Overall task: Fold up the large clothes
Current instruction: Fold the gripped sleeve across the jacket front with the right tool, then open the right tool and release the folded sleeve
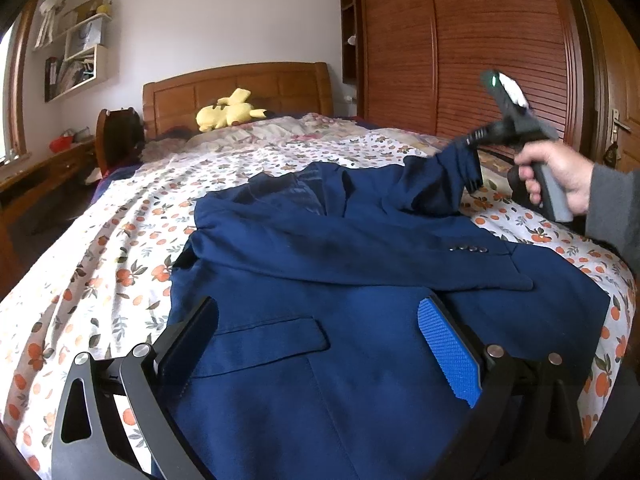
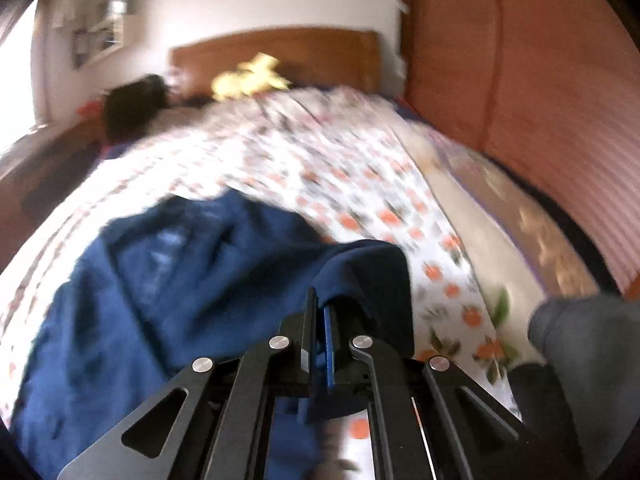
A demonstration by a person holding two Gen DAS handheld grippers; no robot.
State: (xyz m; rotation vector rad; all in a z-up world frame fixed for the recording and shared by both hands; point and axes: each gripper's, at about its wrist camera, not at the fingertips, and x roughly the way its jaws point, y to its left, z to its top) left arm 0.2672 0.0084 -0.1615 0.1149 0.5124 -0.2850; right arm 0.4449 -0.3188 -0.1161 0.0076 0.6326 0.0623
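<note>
Right now the blue jacket (image 1: pixel 340 264) lies spread across the floral bedspread (image 1: pixel 100 264), filling the lower middle of the frame. At right, the right gripper (image 1: pixel 472 160) pinches its raised sleeve (image 1: pixel 436 184). At bottom, the left gripper (image 1: pixel 316 344) hovers with jaws wide apart.

Navy blue suit jacket (image 1: pixel 360 264) is lying front-up on the bed, filling the left wrist view from centre down to 6 o'clock. Collar and lapels are sitting toward 12 o'clock, with lighter blue lining showing inside. One sleeve is lying folded across the chest toward 3 o'clock, four cuff buttons visible. A flap pocket is lying flat near 7 o'clock. The other sleeve is hanging lifted off the bedding toward 2 o'clock.
</note>
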